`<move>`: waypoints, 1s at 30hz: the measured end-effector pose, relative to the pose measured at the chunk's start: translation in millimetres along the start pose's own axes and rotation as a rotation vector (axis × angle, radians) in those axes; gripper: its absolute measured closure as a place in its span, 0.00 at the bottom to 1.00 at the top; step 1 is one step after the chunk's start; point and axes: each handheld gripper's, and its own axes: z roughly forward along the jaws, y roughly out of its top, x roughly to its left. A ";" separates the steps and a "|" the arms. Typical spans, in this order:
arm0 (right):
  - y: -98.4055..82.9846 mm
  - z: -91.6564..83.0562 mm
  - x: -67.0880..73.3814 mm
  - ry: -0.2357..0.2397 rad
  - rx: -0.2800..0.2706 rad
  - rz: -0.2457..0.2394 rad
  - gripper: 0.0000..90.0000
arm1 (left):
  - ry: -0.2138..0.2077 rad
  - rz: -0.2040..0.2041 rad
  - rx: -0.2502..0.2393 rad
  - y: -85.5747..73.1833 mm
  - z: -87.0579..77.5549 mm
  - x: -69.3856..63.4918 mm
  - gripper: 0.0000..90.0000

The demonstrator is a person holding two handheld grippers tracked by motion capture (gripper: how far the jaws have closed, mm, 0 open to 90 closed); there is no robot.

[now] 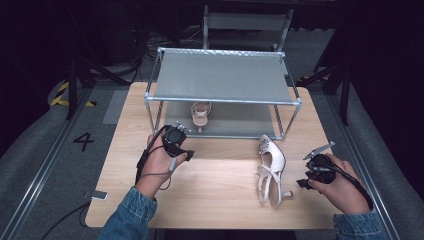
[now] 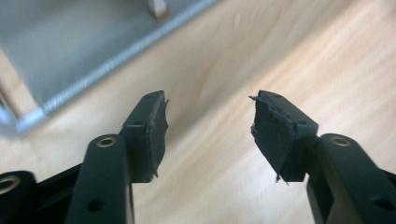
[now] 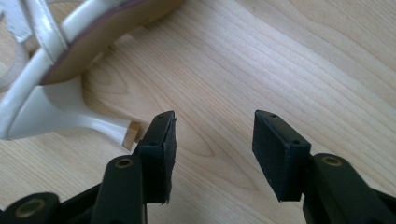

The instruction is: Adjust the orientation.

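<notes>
A wooden worktop (image 1: 215, 195) carries a metal shoe rack (image 1: 222, 77), its lower shelf holding one pale heeled sandal (image 1: 200, 114). A second white sandal (image 1: 270, 169) lies on its side on the worktop in front of the rack. The right gripper (image 3: 212, 133) hovers with jaws open and empty just beside its heel. The left gripper (image 2: 208, 128), near the rack, also has its jaws apart, gripping nothing.

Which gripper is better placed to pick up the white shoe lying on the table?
Right. The right gripper is open with the white shoe heel just beside its jaw; the left gripper is open near the rack.
</notes>
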 end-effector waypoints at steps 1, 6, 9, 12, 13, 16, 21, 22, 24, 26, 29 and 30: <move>0.0 0.0 0.0 0.000 0.000 0.000 0.56 | 0.000 0.000 0.000 0.0 0.0 0.0 0.48; 8.7 -6.7 8.7 0.011 -0.018 -0.028 0.56 | 0.005 -0.014 0.064 -14.3 -2.5 2.5 0.43; 12.6 -9.8 13.2 0.016 -0.029 -0.040 0.56 | 0.005 -0.024 0.078 -19.1 -5.6 3.6 0.40; 15.3 -12.1 15.9 0.040 -0.038 -0.044 0.57 | -0.008 -0.045 0.097 -22.5 -4.8 7.2 0.39; 16.9 -13.3 17.7 0.047 -0.048 -0.046 0.57 | -0.005 -0.046 0.107 -23.6 -3.5 8.8 0.39; 23.4 -19.4 26.3 0.073 -0.073 -0.054 0.59 | 0.003 -0.045 0.139 -25.7 -1.1 10.7 0.39; 30.7 -22.6 35.4 0.075 -0.074 -0.083 0.60 | -0.002 -0.053 0.151 -28.6 -1.5 14.7 0.38; 35.8 -23.4 39.9 0.079 -0.075 -0.093 0.61 | -0.003 -0.052 0.145 -29.1 -1.8 16.6 0.38; 40.8 -24.3 43.6 0.102 -0.084 -0.104 0.61 | -0.008 -0.057 0.145 -29.7 -0.5 19.2 0.38; 48.7 -25.1 48.5 0.123 -0.094 -0.111 0.61 | -0.002 -0.061 0.154 -30.3 1.4 22.3 0.38; 58.2 -24.3 53.5 0.115 -0.083 -0.131 0.62 | 0.003 -0.065 0.156 -31.1 3.2 24.9 0.38; 61.2 -24.0 54.8 0.115 -0.079 -0.136 0.62 | -0.001 -0.064 0.154 -31.1 3.1 25.4 0.38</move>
